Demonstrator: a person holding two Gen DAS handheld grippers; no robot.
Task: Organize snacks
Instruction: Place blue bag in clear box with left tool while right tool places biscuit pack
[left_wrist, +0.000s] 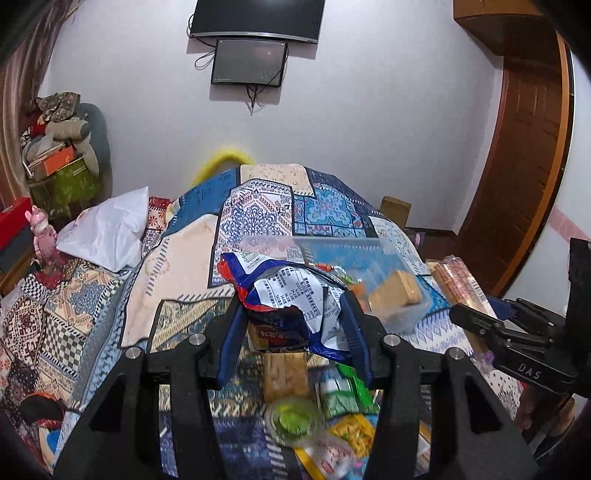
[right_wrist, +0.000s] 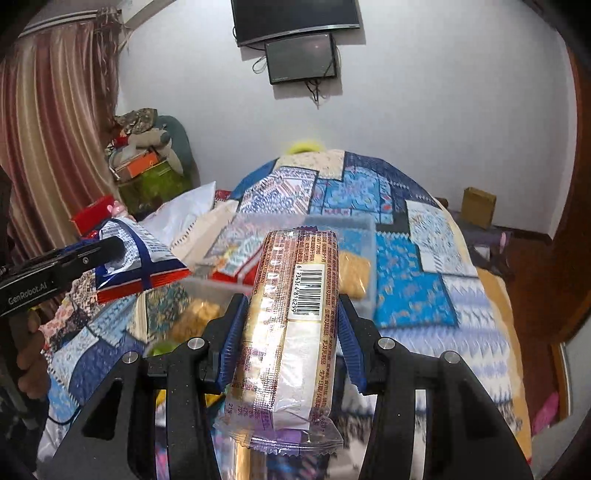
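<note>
The left gripper (left_wrist: 291, 314) pinches a crumpled blue, white and red snack bag (left_wrist: 284, 295) between its blue pads, the bag's white panel showing dense printed text too small to read. The right gripper (right_wrist: 293, 321) clamps a long clear-wrapped biscuit pack (right_wrist: 291, 325), upright between its fingers, with a barcode numbered 6 934314 818299. Seen from the left wrist, the right gripper's arm reads "DAS"; from the right wrist, the left one reads "GenRobot.AI". Both packs hang above a patterned quilt (left_wrist: 258, 206). Beyond them sits a clear plastic bin (right_wrist: 354, 229) holding crackers, with loose snacks (left_wrist: 343, 398) scattered below.
</note>
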